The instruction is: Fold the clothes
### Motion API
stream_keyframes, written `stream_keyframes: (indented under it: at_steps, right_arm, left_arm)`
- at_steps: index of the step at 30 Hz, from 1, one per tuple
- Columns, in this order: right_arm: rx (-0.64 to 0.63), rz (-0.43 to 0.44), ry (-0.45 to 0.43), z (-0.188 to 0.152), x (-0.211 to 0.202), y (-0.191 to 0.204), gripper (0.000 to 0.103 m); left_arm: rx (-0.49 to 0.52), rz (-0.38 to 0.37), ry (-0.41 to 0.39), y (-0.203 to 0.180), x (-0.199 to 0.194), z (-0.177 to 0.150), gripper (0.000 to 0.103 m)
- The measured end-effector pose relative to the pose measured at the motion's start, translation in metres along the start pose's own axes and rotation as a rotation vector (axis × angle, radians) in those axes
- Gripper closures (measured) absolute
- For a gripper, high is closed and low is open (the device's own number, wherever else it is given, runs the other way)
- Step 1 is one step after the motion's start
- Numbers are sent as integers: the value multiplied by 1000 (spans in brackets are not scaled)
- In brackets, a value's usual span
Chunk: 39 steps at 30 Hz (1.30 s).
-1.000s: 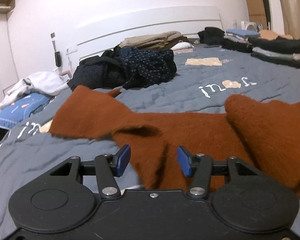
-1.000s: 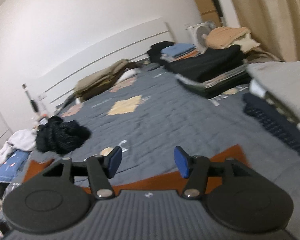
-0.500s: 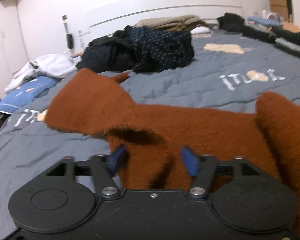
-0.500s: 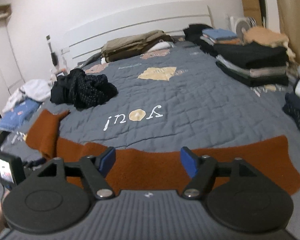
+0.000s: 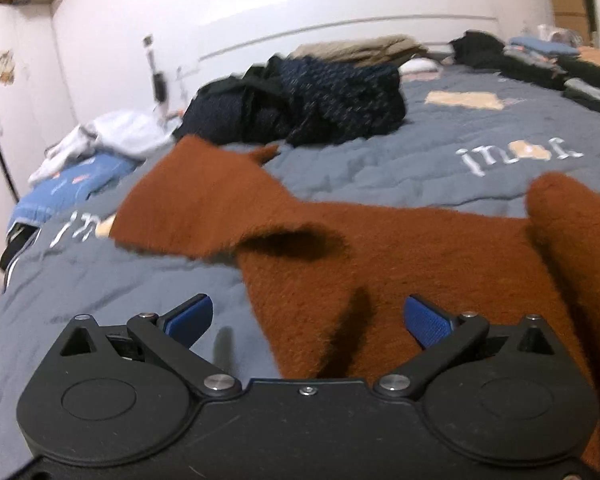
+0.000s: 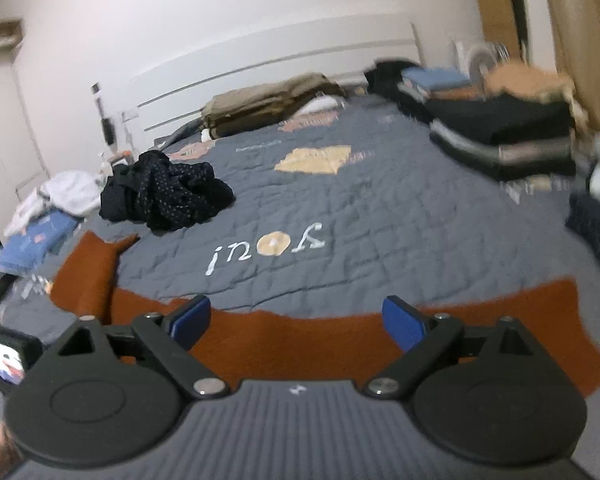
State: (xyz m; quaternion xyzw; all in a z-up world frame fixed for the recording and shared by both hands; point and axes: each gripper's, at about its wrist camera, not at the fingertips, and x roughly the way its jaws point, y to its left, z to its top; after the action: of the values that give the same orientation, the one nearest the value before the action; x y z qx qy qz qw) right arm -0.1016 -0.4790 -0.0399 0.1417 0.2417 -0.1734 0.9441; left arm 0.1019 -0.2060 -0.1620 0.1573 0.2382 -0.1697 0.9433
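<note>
A rust-brown fuzzy garment (image 5: 400, 264) lies spread on the grey quilted bed (image 5: 420, 176). One flap is folded over at its left and a raised fold stands at the right. My left gripper (image 5: 308, 320) hovers open over the garment's near left edge, nothing between its blue pads. In the right wrist view the same brown garment (image 6: 340, 336) runs as a long strip across the bed's near side. My right gripper (image 6: 296, 320) is open just above that strip, holding nothing.
A crumpled dark dotted garment (image 6: 164, 196) sits mid-left on the bed. Folded stacks (image 6: 504, 132) line the right side, khaki clothes (image 6: 268, 100) lie by the headboard. White and blue items (image 5: 80, 156) rest at the left edge. A small lit screen (image 6: 6, 358) shows at lower left.
Both grippers' jaws have spread wider. The left gripper shifted left, its left pad now over bare quilt. The right view swung leftward and down, bringing the brown strip fully under the gripper.
</note>
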Motion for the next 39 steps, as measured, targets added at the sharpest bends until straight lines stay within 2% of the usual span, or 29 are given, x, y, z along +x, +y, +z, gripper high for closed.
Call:
stream_keyframes:
  at_steps: [3,6,11,13,15,17,19,24,29,34,39]
  right_arm:
    - [-17,34,-10,0,-4,2,11]
    - [-30,48,-12,-1,-6,3,14]
    - [-107,14,-57,-4,-9,12,20]
    - [-114,18,-64,-4,-10,13,21]
    - [-122,19,-66,-4,-9,14,22]
    - [-113,15,-51,-3,-7,14,22]
    - [-96,23,-29,-3,-6,14,22]
    - [-67,73,-28,-2,-8,22,22]
    - [-73,127,-13,-1,-10,39,22]
    - [-69,191,-10,1,-15,60,22]
    - [-76,261,0,2,-21,85,22]
  left_arm:
    - [7,-25,-12,-1,-1,2,6]
    - [28,-23,-12,-4,0,5,24]
    - [10,-25,-10,-4,5,11,26]
    - [9,-29,-6,-5,8,14,43]
    - [14,-29,2,-6,12,16,52]
    - [8,-33,34,-5,17,18,71]
    - [-11,-44,54,-1,19,19,95]
    - [-99,-57,45,25,-1,21,98]
    - [-242,-91,44,78,-36,17,98]
    - [-370,-126,63,132,-81,6,99]
    - [-416,-184,83,150,-139,-11,99]
